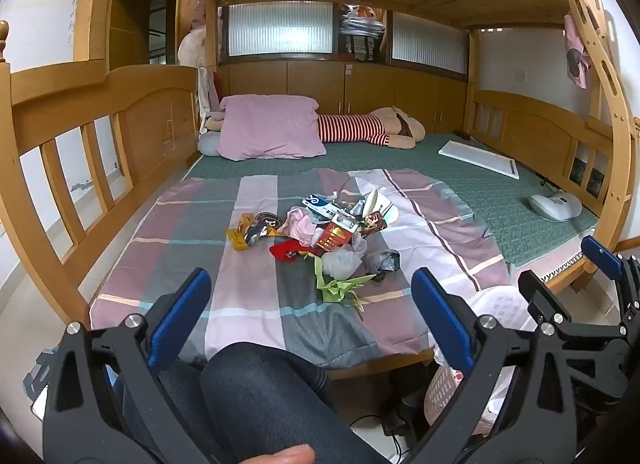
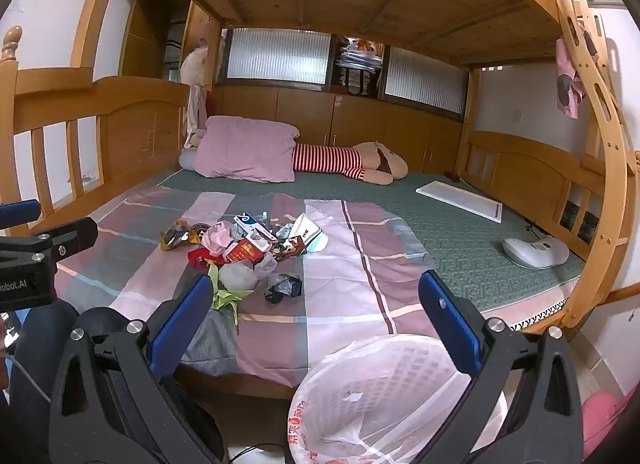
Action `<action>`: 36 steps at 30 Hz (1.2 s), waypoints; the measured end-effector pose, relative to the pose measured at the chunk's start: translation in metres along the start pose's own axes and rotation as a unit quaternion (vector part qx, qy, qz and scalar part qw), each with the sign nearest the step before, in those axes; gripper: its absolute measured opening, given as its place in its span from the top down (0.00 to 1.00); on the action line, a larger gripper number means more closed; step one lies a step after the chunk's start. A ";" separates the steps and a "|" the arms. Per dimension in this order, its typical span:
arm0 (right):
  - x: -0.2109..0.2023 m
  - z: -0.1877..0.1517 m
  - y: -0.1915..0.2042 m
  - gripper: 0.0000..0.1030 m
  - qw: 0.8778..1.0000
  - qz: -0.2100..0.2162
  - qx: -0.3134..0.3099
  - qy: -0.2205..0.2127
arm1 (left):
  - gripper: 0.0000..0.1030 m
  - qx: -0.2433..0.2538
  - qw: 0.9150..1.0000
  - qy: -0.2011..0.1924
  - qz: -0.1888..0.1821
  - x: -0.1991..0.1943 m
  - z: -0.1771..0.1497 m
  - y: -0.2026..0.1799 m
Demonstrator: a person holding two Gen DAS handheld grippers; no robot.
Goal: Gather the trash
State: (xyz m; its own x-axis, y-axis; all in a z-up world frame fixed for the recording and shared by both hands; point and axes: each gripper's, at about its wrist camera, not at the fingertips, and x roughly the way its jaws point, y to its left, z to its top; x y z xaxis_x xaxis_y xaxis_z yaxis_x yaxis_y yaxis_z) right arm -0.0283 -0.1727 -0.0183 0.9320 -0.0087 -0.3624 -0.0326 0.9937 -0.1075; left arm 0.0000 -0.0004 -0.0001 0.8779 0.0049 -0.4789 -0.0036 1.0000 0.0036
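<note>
Nothing is picked up yet. The left gripper and right gripper are both wide and empty. The trash pile lies ahead on the bed; the bin sits below the right gripper. Next, reach forward and pinch one piece.

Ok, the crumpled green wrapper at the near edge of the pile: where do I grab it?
Take the green wrapper by its bunched middle, coming from the near, open side of the bed with the left gripper. It lies nearest that gripper, clear of the pile behind; its thin trailing ends would probably slip.
</note>
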 end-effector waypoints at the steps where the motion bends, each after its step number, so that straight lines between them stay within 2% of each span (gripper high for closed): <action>1: 0.000 0.000 0.001 0.02 1.000 0.000 0.000 0.001 | 0.03 0.001 1.000 0.000 0.001 0.000 0.000 0.000; 17: 0.006 -0.003 0.001 0.02 1.000 0.000 0.009 0.013 | 0.03 -0.001 1.000 0.001 0.018 -0.001 -0.003 0.007; 36: 0.007 -0.002 0.004 0.02 1.000 0.004 0.008 0.022 | 0.03 -0.006 1.000 0.006 0.020 0.000 -0.007 0.013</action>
State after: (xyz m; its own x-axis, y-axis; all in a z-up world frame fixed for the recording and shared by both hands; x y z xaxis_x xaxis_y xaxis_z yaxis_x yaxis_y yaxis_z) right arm -0.0225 -0.1693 -0.0236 0.9154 -0.0057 -0.4026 -0.0330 0.9955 -0.0891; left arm -0.0032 0.0131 -0.0065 0.8708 0.0458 -0.4894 -0.0449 0.9989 0.0135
